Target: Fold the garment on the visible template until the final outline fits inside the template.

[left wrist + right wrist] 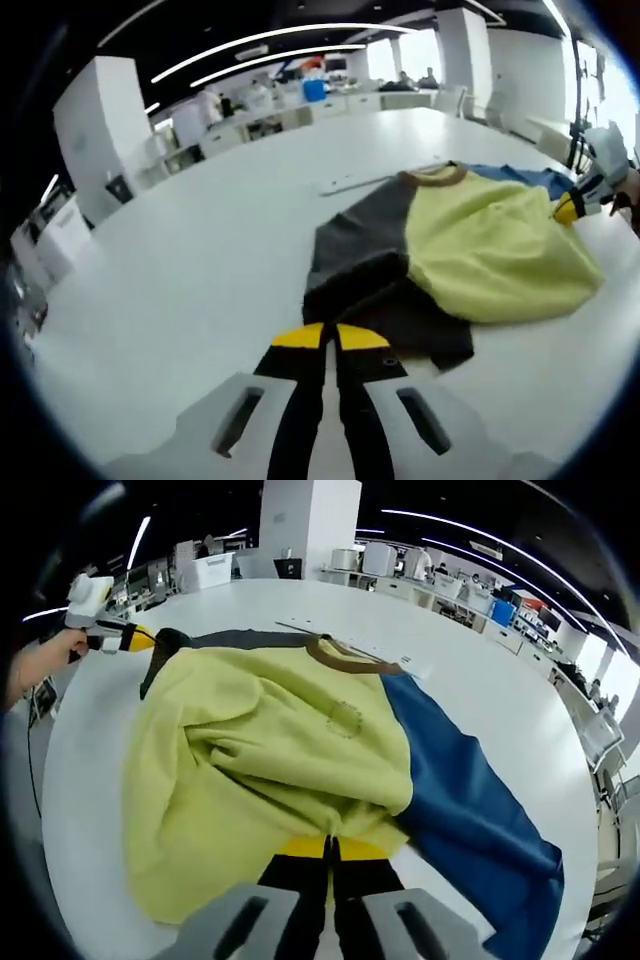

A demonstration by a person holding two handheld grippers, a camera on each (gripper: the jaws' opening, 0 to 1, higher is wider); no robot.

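Observation:
A garment with a yellow-green body [490,245] [260,760], a dark grey sleeve [350,250] [240,638], a blue sleeve [470,810] [520,178] and a brown collar [350,660] lies on the white table [180,280]. My left gripper [330,336] is shut on the dark grey sleeve edge, which bunches up just ahead of its jaws. My right gripper [330,847] is shut on a fold of the yellow-green fabric. The right gripper [572,205] comes in at the garment's far right side in the left gripper view. The left gripper [135,637], held by a hand, shows at the grey sleeve.
A thin pale strip [350,183] [300,627] lies on the table just beyond the collar. White counters, cabinets and a blue bin [315,90] stand far behind the table. Bare table surface [470,680] surrounds the garment.

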